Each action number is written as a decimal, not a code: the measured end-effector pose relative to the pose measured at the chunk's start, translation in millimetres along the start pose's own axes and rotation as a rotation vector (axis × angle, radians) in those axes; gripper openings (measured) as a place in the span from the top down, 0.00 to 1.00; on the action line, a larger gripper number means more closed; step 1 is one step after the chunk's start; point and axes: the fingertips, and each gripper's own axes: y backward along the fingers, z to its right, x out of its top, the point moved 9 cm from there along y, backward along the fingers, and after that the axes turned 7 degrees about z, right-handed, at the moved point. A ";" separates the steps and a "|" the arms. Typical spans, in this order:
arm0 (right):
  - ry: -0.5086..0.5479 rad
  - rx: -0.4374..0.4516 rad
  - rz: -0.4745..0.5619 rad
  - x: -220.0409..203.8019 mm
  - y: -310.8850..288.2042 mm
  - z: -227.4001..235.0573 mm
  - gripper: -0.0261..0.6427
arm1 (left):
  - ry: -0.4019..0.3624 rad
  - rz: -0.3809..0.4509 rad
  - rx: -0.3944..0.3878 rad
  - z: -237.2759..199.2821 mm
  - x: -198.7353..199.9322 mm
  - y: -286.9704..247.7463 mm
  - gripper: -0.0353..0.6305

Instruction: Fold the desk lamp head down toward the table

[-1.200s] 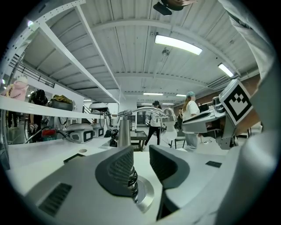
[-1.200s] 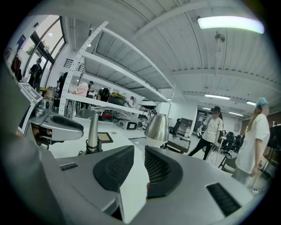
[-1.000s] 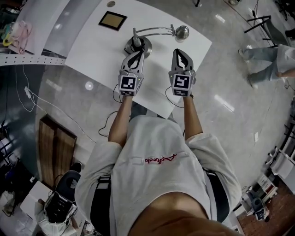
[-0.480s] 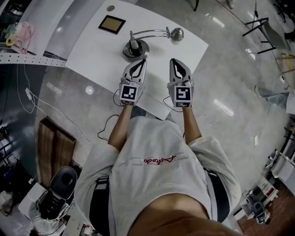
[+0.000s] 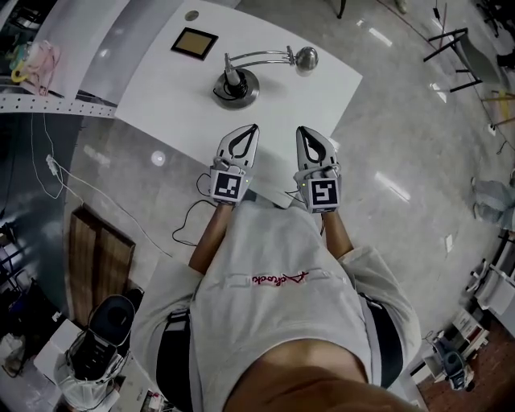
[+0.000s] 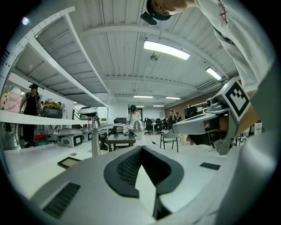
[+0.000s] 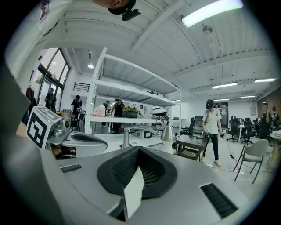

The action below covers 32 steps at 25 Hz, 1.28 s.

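The chrome desk lamp stands on the white table (image 5: 322, 88), its round base (image 5: 236, 87) at the middle and its curved arm reaching right to the head (image 5: 306, 57). My left gripper (image 5: 253, 128) and right gripper (image 5: 301, 130) hover side by side over the table's near edge, well short of the lamp, both shut and empty. In the left gripper view the shut jaws (image 6: 141, 147) point toward the lamp's stem (image 6: 95, 141) and head (image 6: 138, 126). The right gripper view shows shut jaws (image 7: 138, 148), the stem (image 7: 126, 138) and the head (image 7: 167, 133) beyond them.
A dark framed square tile (image 5: 194, 43) and a small round disc (image 5: 191, 14) lie at the table's far left. Cables (image 5: 189, 213) trail on the floor below the near edge. A chair (image 7: 253, 154) and a standing person (image 7: 214, 132) are beyond the table.
Both grippers have drawn back from the lamp toward the table's near edge; the left one has left the base. The lamp keeps its shape and place.
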 end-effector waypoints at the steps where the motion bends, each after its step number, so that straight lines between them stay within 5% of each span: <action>1: -0.005 -0.002 -0.005 -0.1 3.0 0.1 0.92 | 0.004 0.002 0.000 1.5 2.1 -0.4 0.91; 32: -0.016 -0.016 -0.010 -0.2 -10.8 6.4 0.93 | 0.027 -0.006 0.000 4.7 -6.0 -15.1 0.91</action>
